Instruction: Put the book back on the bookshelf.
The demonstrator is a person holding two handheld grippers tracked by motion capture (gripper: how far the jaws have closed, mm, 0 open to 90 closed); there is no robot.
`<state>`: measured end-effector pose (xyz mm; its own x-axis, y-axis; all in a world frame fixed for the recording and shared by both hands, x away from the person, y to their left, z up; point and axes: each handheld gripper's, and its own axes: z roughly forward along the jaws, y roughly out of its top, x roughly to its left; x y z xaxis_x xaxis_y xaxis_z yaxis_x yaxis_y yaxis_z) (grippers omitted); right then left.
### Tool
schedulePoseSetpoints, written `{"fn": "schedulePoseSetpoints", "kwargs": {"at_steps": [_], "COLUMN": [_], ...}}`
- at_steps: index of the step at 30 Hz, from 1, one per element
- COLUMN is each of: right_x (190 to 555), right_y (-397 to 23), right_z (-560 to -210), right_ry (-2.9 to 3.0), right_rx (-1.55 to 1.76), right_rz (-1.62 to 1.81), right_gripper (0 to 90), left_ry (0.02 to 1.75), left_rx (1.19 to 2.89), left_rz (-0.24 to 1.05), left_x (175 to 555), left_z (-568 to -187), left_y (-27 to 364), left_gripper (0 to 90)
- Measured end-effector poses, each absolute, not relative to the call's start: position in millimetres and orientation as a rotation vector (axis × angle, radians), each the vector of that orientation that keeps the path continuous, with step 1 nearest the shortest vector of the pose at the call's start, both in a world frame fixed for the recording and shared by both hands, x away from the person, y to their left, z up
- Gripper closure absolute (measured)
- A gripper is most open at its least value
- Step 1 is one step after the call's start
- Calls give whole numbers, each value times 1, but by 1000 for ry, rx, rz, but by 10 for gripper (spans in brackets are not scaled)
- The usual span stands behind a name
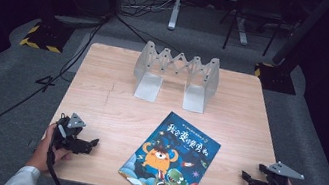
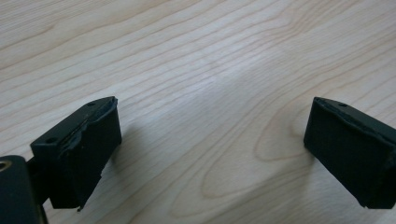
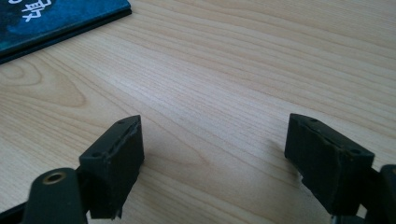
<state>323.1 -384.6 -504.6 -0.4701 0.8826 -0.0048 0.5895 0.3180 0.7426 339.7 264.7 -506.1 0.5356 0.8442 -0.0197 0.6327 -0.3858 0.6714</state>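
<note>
Between my two tools lies the colourful cartoon-covered picture book [image 1: 170, 160], flat on the pale wooden desk [image 1: 101, 92]. Left tool [image 1: 92, 141] and right tool [image 1: 246, 176] rest wide, empty. I'd guess a grasp comes next, toward the grey expanding metal book rack [image 1: 177, 74].

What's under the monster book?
The picture book lies flat on the wooden table, so the wood is under it. Its near corner sticks out past the table's front edge. Anything flat hidden beneath the cover cannot be seen.
</note>
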Motion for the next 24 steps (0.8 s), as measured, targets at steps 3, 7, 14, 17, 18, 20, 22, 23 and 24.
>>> {"fn": "schedulePoseSetpoints", "kwargs": {"at_steps": [3, 7, 14, 17, 18, 20, 22, 23, 24], "right_x": [323, 323, 325, 327, 327, 331, 335, 335, 337], "right_y": [-384, -381, -365, -333, -333, -315, -298, -298, -288], "right_z": [-505, -505, -502, -501, -501, -500, -500, -500, -501], "right_ry": [2185, 2190, 2281, 2367, 2367, 2405, 2432, 2432, 2440], "right_rx": [1293, 1286, 1231, 1131, 1131, 1088, 1049, 1049, 1032], "right_rz": [968, 970, 971, 978, 978, 985, 989, 989, 1005], "right_gripper": [200, 200, 196, 193, 193, 192, 191, 191, 191], "left_ry": [1121, 1061, 927, 908, 908, 887, 869, 860, 842], "left_rx": [2177, 2206, 2265, 2269, 2269, 2277, 2282, 2283, 2290], "left_rz": [413, 391, 332, 315, 315, 315, 307, 299, 298], "left_x": [336, 334, 326, 324, 324, 323, 322, 322, 322], "left_z": [-506, -506, -506, -506, -506, -506, -506, -507, -506], "left_y": [260, 256, 245, 235, 235, 228, 222, 218, 215], "left_gripper": [44, 36, 2, 2, 2, 2, 2, 2, 2]}}
